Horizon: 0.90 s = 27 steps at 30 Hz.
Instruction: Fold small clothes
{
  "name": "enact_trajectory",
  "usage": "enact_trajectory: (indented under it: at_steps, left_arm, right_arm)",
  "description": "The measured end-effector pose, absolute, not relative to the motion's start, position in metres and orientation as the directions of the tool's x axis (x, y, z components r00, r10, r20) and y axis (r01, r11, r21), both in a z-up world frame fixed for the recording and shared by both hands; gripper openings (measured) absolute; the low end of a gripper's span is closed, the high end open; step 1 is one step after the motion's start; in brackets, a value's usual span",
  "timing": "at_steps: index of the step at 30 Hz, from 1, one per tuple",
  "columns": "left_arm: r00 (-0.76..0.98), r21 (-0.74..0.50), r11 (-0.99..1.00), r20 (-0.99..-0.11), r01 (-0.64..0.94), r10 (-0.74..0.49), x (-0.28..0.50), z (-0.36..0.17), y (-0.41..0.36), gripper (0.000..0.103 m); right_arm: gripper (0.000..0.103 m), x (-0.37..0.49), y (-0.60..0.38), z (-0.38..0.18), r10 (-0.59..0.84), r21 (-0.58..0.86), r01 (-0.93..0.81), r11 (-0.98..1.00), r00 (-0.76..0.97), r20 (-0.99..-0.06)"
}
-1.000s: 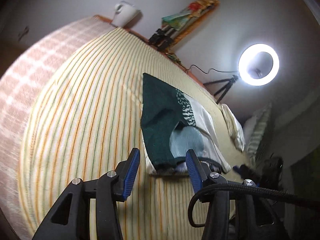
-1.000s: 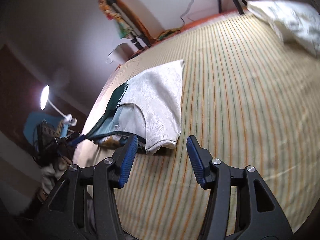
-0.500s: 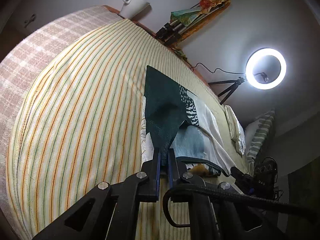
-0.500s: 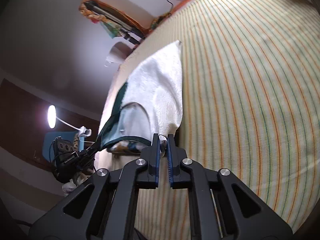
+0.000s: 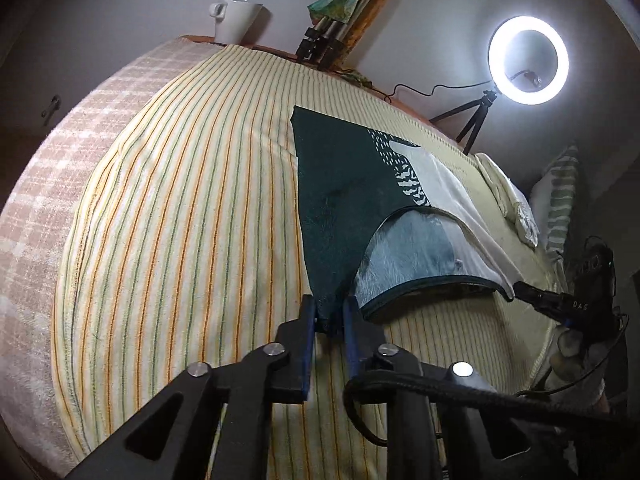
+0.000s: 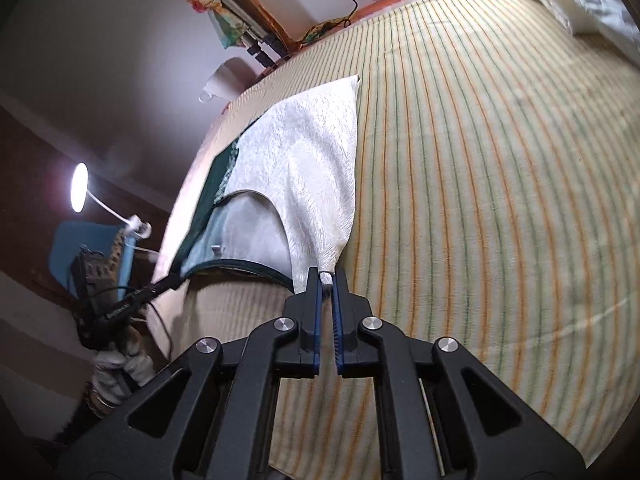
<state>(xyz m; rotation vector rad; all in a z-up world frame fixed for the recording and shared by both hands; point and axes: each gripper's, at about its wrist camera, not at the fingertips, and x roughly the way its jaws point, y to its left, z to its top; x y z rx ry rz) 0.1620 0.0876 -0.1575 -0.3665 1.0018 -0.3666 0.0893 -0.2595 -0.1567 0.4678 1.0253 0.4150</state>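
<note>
Garment corners pinched by each hand-held gripper.

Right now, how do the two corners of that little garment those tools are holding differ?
The left tool pinches the dark green corner; the right tool pinches the cream-white textured corner. The green corner looks plain, the white one patterned. Both belong to one garment, lifted off the striped sheet.

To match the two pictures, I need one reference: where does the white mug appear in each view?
Left wrist view: the white mug stands at top centre-left, on the ledge beyond the striped bedsheet.
Right wrist view: the mug is in the upper left, blurred, behind the cloth's far corner.
Shared landmark: the folded tripod beside it.
</note>
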Motion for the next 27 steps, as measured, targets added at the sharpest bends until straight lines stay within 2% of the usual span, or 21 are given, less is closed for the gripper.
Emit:
enact_trajectory:
  at_steps: [2, 4, 6, 8, 12, 19, 27]
  left_arm:
    - [0.497, -0.445, 0.884, -0.74, 0.146, -0.454, 0.157, -0.15, 0.091, 0.028]
    - [0.506, -0.444, 0.883, -0.732, 0.153, -0.455, 0.155, -0.143, 0.096, 0.037]
    - [0.523, -0.46, 0.876, -0.715, 0.148, -0.464, 0.155, -0.137, 0.104, 0.049]
    - [0.541, -0.471, 0.871, -0.7, 0.141, -0.466, 0.159, -0.131, 0.109, 0.055]
    - [0.514, -0.556, 0.826, -0.683, 0.095, -0.519, 0.179, -0.138, 0.115, 0.057]
    - [0.402, -0.717, 0.696, -0.648, -0.037, -0.647, 0.205, -0.176, 0.111, 0.058]
    - [0.391, -0.774, 0.63, -0.599, -0.061, -0.699, 0.209, -0.181, 0.103, 0.058]
  right_arm:
    - [0.015, 0.09, -0.259, -0.151, 0.519, 0.524, -0.127, 0.842, 0.457, -0.723]
    - [0.04, 0.09, -0.265, -0.143, 0.512, 0.513, -0.141, 0.846, 0.478, -0.714]
    - [0.049, 0.091, -0.273, -0.136, 0.516, 0.52, -0.15, 0.841, 0.511, -0.687]
    - [0.049, 0.096, -0.278, -0.133, 0.533, 0.543, -0.149, 0.827, 0.518, -0.669]
    - [0.05, 0.122, -0.283, -0.141, 0.565, 0.592, -0.122, 0.797, 0.499, -0.657]
    - [0.05, 0.174, -0.289, -0.169, 0.632, 0.695, -0.042, 0.718, 0.458, -0.626]
    - [0.05, 0.215, -0.29, -0.189, 0.7, 0.774, -0.015, 0.633, 0.439, -0.564]
